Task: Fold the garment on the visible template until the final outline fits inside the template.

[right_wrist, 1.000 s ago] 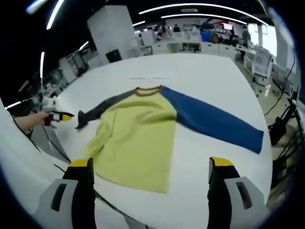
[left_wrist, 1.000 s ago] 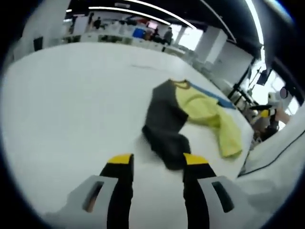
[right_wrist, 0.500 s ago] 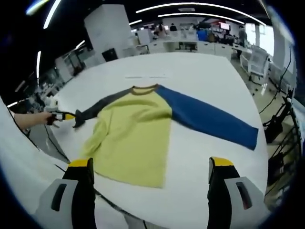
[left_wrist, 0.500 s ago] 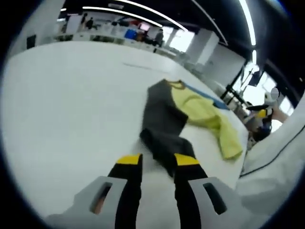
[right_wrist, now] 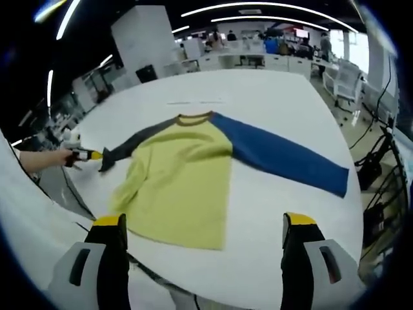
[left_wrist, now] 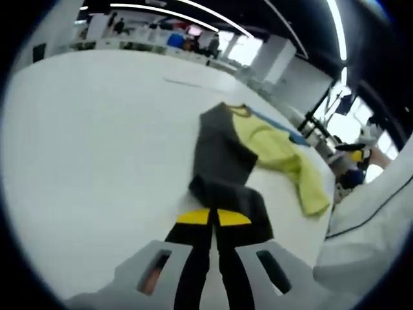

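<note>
You face an open-plan room under a dark ceiling (right_wrist: 148,10) crossed by long curved light strips (right_wrist: 258,6). A large white table (right_wrist: 271,97) fills the foreground. Beyond its far edge stand white desks (right_wrist: 258,61) with seated people. A white square column (right_wrist: 139,35) rises at the left. Bright windows (right_wrist: 371,51) line the right side.

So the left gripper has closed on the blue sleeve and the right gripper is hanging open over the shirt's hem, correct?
Not quite. The left gripper has closed on the dark grey sleeve, as the left gripper view shows. The blue sleeve lies flat and untouched on the far side of the shirt. The right gripper is indeed open over the hem.
</note>
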